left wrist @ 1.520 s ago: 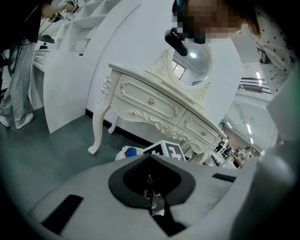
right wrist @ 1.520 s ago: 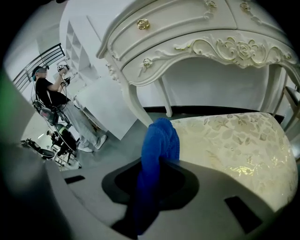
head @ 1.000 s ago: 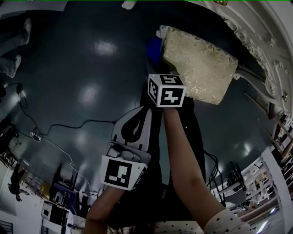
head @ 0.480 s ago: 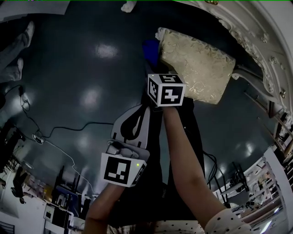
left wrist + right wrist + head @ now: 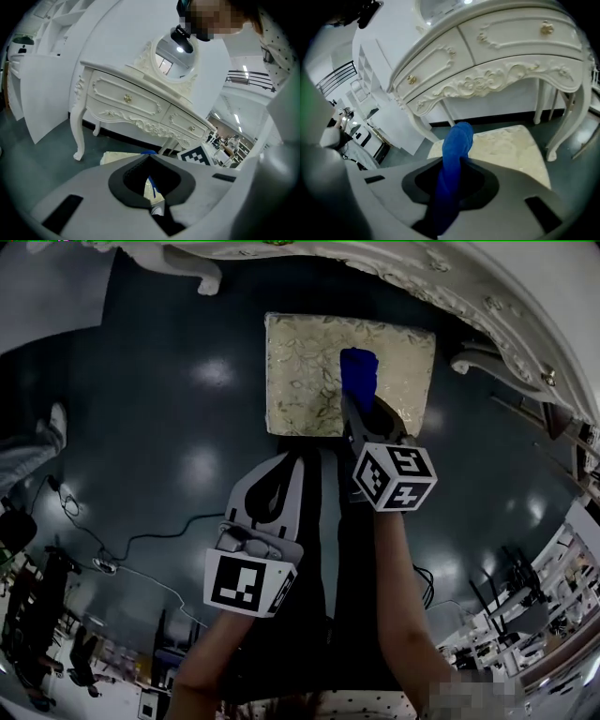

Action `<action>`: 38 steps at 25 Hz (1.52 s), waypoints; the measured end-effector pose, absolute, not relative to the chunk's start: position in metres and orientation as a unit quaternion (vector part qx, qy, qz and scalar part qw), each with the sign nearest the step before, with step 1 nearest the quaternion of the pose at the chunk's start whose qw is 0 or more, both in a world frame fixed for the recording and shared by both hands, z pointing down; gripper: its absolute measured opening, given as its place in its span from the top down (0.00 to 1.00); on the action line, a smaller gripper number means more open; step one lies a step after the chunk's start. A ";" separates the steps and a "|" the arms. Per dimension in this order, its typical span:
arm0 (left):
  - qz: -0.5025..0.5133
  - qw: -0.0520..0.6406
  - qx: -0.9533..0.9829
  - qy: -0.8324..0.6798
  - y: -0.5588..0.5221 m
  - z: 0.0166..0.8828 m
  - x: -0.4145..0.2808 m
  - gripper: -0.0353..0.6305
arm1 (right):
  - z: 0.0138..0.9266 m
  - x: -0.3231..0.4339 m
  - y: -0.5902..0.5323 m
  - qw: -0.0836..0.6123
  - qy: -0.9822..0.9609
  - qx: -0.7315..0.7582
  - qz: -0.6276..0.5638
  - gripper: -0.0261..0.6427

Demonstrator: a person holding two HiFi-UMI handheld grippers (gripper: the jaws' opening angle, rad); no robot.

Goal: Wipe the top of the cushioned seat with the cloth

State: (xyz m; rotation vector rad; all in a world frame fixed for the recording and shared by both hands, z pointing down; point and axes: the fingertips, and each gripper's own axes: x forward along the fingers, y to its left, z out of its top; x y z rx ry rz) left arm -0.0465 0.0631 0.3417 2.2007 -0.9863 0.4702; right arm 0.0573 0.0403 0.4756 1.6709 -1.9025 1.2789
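blue cloth (image 5: 455, 145), bunched into a thick roll, pinched fast between jaws of right gripper (image 5: 452, 180), free end over right half of cushioned seat (image 5: 300, 371); seat pale gold, patterned, square. left gripper (image 5: 152, 185) closed on nothing, short of seat's near edge. bare dark floor (image 5: 159, 418) to left and near side; white dressing table (image 5: 469, 296) close along far edge

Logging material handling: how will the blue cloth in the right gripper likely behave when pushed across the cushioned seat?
Probably floppy: the blue cloth bunches into a fold where the right gripper pinches it. Likely light: one pinch carries all of it. It may drag on the patterned cushioned seat.
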 end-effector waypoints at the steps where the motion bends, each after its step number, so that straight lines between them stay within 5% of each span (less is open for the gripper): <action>1: 0.184 0.334 0.848 -0.369 0.064 0.341 -0.037 0.95 | 0.474 0.078 0.050 0.156 -0.652 0.596 0.442 0.83; 12: 0.221 0.327 0.868 -0.301 0.085 0.347 0.048 0.95 | 0.517 0.261 0.159 0.202 -0.514 0.696 0.459 0.83; 38: 0.233 0.322 0.871 -0.290 0.098 0.348 0.088 0.95 | 0.552 0.223 0.162 0.222 -0.548 0.638 0.494 0.83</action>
